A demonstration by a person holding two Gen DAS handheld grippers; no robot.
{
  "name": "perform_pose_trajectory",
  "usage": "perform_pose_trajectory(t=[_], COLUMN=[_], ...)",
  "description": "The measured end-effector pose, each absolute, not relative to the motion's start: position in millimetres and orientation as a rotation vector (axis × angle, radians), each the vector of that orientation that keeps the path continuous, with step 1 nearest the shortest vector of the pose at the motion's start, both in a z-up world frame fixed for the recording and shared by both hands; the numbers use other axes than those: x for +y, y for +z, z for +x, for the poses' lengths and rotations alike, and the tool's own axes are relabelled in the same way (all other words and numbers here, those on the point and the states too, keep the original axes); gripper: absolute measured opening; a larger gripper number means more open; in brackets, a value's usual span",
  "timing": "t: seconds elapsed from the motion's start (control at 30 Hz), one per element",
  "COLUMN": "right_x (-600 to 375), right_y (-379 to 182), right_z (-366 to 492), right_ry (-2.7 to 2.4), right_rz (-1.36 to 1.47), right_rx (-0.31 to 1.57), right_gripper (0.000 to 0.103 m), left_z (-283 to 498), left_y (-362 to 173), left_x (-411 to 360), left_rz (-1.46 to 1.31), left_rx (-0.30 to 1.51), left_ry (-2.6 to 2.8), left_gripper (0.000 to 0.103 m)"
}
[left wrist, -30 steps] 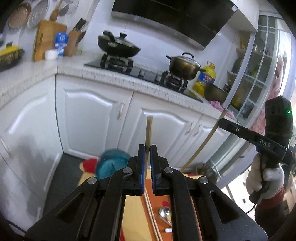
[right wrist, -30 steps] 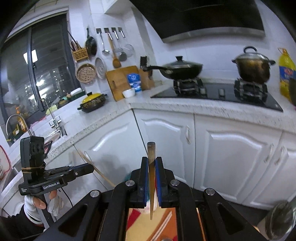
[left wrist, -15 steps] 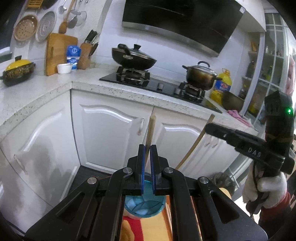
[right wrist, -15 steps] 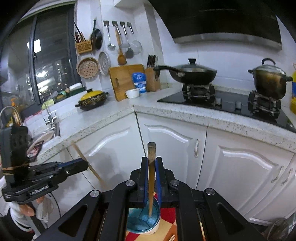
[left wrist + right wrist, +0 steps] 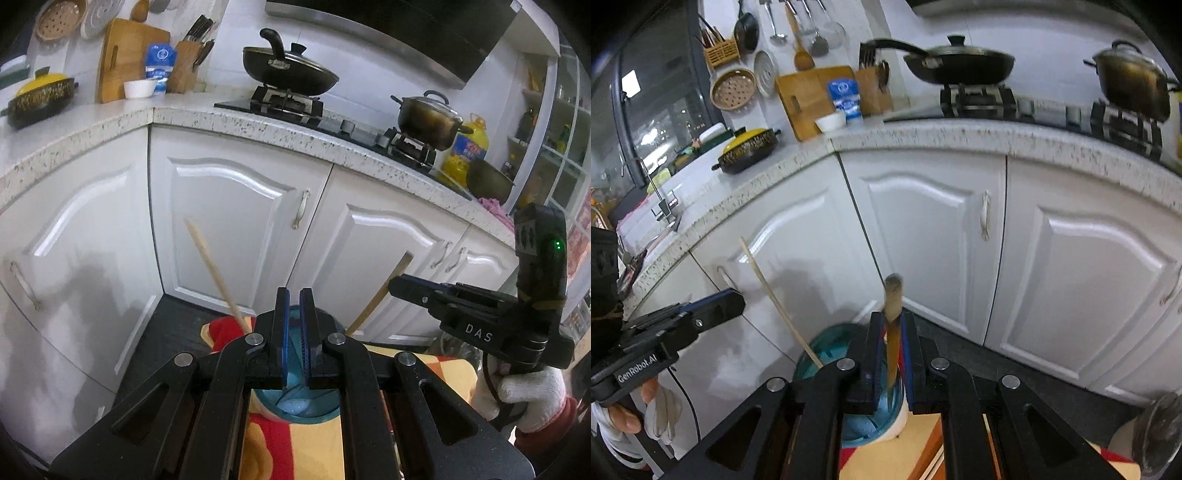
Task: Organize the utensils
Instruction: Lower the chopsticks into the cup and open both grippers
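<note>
Chopstick (image 5: 893,325): stood upright between the right claw (image 5: 891,363) pads, its tip down inside the blue cup (image 5: 827,354) directly below.
Right claw: jaws had just been easing apart around it.
Left claw (image 5: 294,338): pressed together, empty, over the same cup (image 5: 295,400).
Second chopstick (image 5: 216,273): leaned in the cup already.

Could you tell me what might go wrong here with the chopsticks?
The right gripper has just been opening its fingers with a chopstick between them; falling tilted, it could miss the blue cup. The other chopstick leans steeply against the rim, and a knock might tip the cup.
</note>
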State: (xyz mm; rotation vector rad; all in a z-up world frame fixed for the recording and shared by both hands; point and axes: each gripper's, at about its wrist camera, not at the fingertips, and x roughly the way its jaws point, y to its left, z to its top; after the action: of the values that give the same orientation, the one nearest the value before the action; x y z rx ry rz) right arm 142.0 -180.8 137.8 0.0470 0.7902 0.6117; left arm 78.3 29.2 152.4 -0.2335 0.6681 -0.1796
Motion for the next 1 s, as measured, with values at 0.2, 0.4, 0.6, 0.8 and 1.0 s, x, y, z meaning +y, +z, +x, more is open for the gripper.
perform_pose_trajectory(t=[0.2, 0.4, 0.6, 0.8, 1.0], right_x=[-195.7, -206.5, -215.7, -239.2, -275.3], right_y=[128.6, 124.2, 124.5, 123.2, 108.8], right_z=[133.7, 115.2, 91.8, 63.9, 36.5], right_ry=[0.605, 0.592, 0.546, 0.501, 0.451], right_rz=[0.078, 0.076, 0.06, 0.074, 0.102], right_rx=[0.817, 0.828, 0.806, 0.789, 0.814], right_gripper=[0.032, 0.036, 0.042, 0.06, 0.074], left_z=[69.1, 57.0, 38.5, 19.9, 3.1], left_y=[141.2, 134.1, 136.2, 131.2, 114.9], left_x=[25.9, 19.7, 6.5, -12.8, -41.3], left_rz=[-0.248, -0.26, -0.246, -0.233, -0.176], left_rx=[0.693, 0.703, 0.678, 0.672, 0.687], left_ry=[-0.166, -0.16, -0.165, -0.184, -0.205], left_gripper=[0.026, 0.04, 0.06, 0.071, 0.078])
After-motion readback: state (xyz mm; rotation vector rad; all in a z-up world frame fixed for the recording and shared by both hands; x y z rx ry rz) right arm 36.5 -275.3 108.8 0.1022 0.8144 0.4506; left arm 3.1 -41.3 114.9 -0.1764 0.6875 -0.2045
